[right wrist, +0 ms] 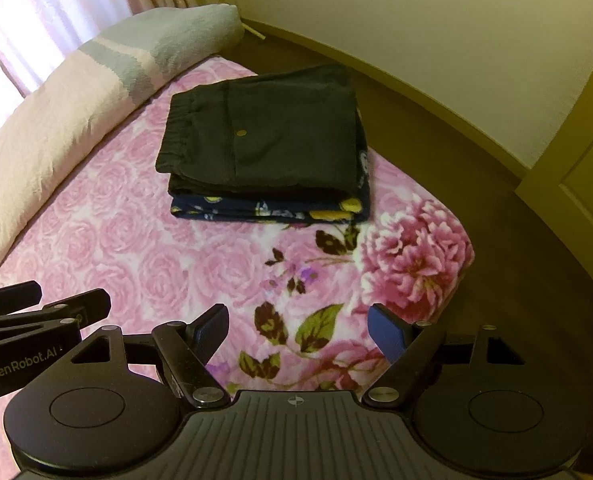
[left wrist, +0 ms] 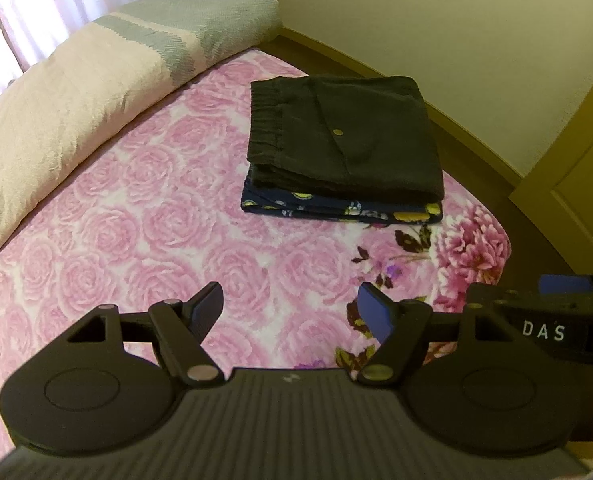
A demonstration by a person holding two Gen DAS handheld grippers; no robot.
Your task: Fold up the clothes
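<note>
From the left wrist view, we see the left hand-held gripper [left wrist: 290,306] with its jaws wide apart and holding nothing, hovering over the pink flowered blanket [left wrist: 144,208] of the bed. Well ahead lies the folded stack: black trousers [left wrist: 344,136] on top of a dark blue flowered garment [left wrist: 336,206], near the far corner of the bed. The cloth looks soft and light — we judge it will sag if lifted by one edge, so the thick folded front edge is the better place to take hold (both layers together). A rolled cream and grey bedding [left wrist: 76,108] lies along the left.

From the right wrist view, the right hand-held gripper [right wrist: 298,328] is also wide and empty. This view shows what the other does not: the blue garment peeking out along the right side of the trousers [right wrist: 268,136], and a large printed peony [right wrist: 412,256] at the blanket corner.
</note>
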